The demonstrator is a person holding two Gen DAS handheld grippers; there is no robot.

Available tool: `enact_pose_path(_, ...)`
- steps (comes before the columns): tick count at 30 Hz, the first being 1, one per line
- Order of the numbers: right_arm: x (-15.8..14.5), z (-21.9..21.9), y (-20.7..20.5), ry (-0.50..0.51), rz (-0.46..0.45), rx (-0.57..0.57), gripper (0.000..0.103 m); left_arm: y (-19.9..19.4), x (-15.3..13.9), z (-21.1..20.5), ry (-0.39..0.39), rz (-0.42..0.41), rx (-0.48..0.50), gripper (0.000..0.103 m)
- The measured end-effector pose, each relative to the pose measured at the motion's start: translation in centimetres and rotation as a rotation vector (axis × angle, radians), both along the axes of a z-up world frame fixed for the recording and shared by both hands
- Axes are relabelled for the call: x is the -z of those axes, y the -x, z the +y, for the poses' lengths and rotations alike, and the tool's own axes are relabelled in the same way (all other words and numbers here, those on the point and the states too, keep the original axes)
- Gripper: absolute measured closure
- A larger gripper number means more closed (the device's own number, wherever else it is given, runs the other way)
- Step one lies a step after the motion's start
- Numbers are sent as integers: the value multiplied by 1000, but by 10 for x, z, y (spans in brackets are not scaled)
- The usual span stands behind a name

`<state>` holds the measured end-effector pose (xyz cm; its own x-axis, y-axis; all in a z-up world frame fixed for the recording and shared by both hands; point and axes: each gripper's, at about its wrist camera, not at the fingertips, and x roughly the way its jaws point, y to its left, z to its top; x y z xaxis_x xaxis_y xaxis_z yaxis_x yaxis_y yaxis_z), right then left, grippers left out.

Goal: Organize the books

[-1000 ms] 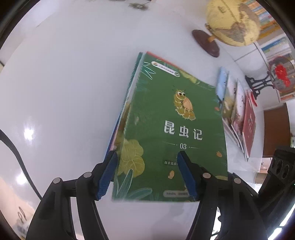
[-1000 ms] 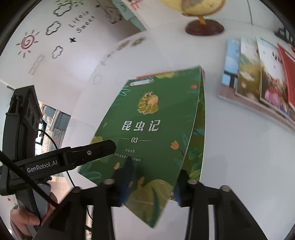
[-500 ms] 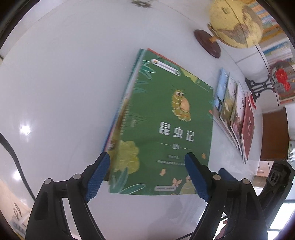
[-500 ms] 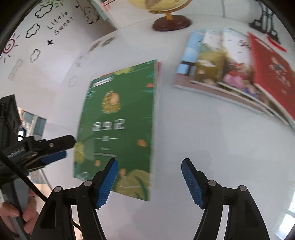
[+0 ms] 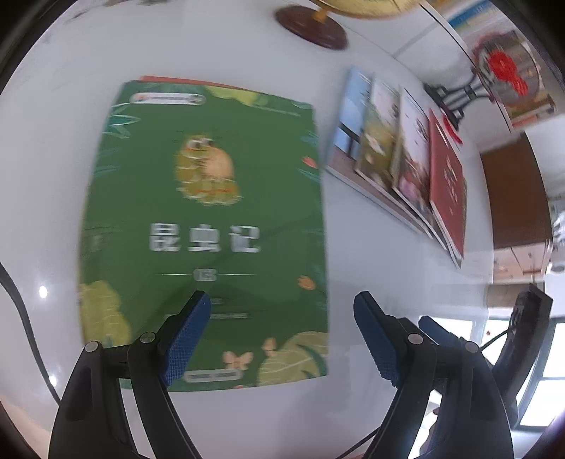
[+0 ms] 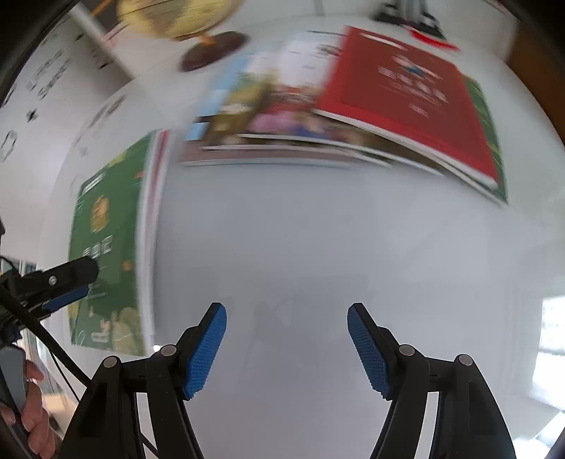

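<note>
Right tool (image 6: 286, 339) swung off green book (image 5: 208, 233); book flat under released left tool (image 5: 282, 317); both gaping.

The globe (image 5: 367, 7) is cut off by the top edge in the left wrist view, only its underside and base showing. The fanned books (image 6: 317, 116) smear with motion blur in the right wrist view, their covers unreadable. The green book (image 5: 208, 226) hides most of a red-edged book (image 5: 176, 79) beneath it.

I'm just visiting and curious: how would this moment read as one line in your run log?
left gripper: jaws open, over green book | right gripper: jaws open, over bare table | green book flat on stack | fanned books untouched
</note>
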<state>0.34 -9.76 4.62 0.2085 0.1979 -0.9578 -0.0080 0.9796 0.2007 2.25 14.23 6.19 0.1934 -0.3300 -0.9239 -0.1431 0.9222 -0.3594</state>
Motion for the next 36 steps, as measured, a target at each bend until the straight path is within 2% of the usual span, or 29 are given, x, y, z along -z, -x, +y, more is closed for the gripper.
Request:
enact_pose_path(4, 8, -28, 3, -10, 30, 79, 34, -5, 0, -20, -11, 1, 49, 21)
enact_pose_path(10, 12, -54, 6, -6, 43, 130, 34, -13, 0, -51, -28, 2, 120, 21)
enact_pose_path(23, 13, -80, 3, -81, 41, 125, 33, -33, -1, -96, -52, -4, 161, 21)
enact_pose_path(24, 14, -83, 3, -86, 38, 126, 32, -35, -2, -99, -54, -6, 161, 21)
enact_pose_path(28, 16, -92, -4, -94, 41, 125, 16, -42, -3, -112, -51, -12, 160, 21)
enact_pose_path(36, 12, -119, -22, -125, 20, 91, 17, -77, -8, -133, -52, -54, 153, 21)
